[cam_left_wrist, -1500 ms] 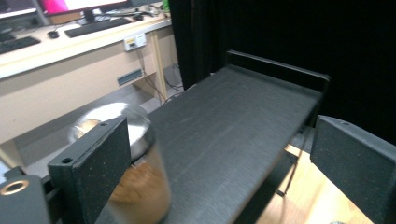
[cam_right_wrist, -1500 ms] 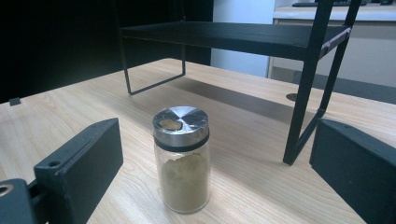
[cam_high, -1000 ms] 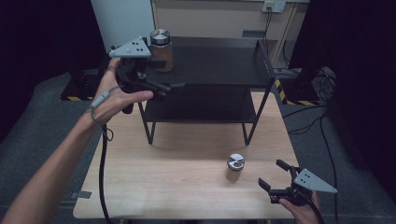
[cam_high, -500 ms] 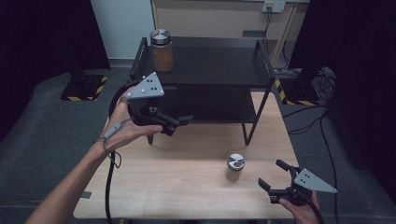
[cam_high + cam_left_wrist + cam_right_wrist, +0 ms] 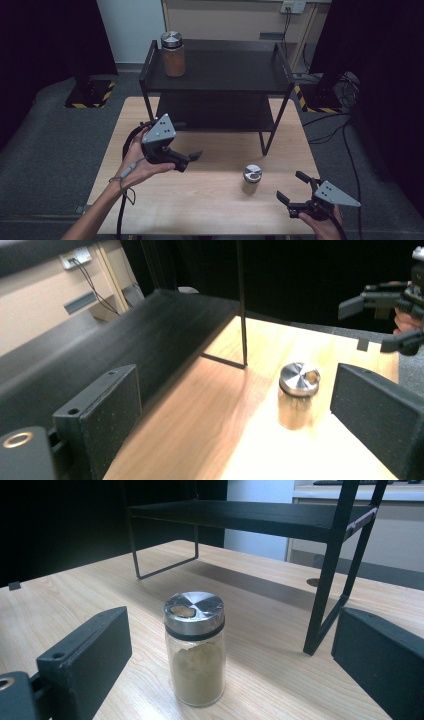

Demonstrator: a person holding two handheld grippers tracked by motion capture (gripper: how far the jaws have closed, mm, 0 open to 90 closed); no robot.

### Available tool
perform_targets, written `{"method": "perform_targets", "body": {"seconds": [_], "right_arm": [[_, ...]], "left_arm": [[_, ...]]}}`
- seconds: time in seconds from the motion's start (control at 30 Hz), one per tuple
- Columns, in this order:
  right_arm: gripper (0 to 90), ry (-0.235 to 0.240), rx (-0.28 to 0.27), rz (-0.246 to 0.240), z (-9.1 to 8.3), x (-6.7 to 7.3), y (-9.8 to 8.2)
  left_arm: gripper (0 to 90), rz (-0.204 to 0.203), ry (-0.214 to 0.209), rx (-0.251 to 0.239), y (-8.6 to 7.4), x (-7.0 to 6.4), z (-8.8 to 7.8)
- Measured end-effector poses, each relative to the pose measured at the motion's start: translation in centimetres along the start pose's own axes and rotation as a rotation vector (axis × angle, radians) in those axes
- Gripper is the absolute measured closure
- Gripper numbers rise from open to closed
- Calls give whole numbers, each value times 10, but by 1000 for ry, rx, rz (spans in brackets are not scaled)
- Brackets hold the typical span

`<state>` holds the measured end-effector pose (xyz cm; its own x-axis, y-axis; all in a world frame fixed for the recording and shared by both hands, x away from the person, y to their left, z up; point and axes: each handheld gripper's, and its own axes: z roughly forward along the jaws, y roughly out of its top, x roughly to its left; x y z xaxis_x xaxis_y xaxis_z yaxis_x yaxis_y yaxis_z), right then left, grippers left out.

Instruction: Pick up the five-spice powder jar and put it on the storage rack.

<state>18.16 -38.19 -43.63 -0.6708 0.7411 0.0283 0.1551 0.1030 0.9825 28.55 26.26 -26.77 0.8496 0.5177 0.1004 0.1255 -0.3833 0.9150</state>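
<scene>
Spice jar [image 5: 252, 178] upright on table [image 5: 200, 200]; left gripper [image 5: 192, 157] and right gripper [image 5: 292, 187] both spread, empty.

In the left gripper view, the spice jar [image 5: 297, 396] is blurred, so its contents cannot be told, and the right gripper [image 5: 390, 320] is cut off by the picture's right edge. In the high view, the black rack [image 5: 215, 75] hides the worktop [image 5: 210, 200] beneath it, and the person's right hand [image 5: 325, 227] runs off the bottom edge.
</scene>
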Motion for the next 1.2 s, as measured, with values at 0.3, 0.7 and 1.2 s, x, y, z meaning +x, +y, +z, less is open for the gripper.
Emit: {"method": "perform_targets", "body": {"seconds": [0.3, 0.7, 1.2], "right_arm": [[31, 0, 0, -2, 0, 0, 0], [31, -3, 0, -4, 0, 1, 0], [31, -6, 3, -5, 0, 2, 1]], "left_arm": [[52, -97, 13, 8, -48, -7, 3], [55, -149, 117, 57, -93, -26, 10], [58, -199, 211, -15, -134, -39, -25]]}}
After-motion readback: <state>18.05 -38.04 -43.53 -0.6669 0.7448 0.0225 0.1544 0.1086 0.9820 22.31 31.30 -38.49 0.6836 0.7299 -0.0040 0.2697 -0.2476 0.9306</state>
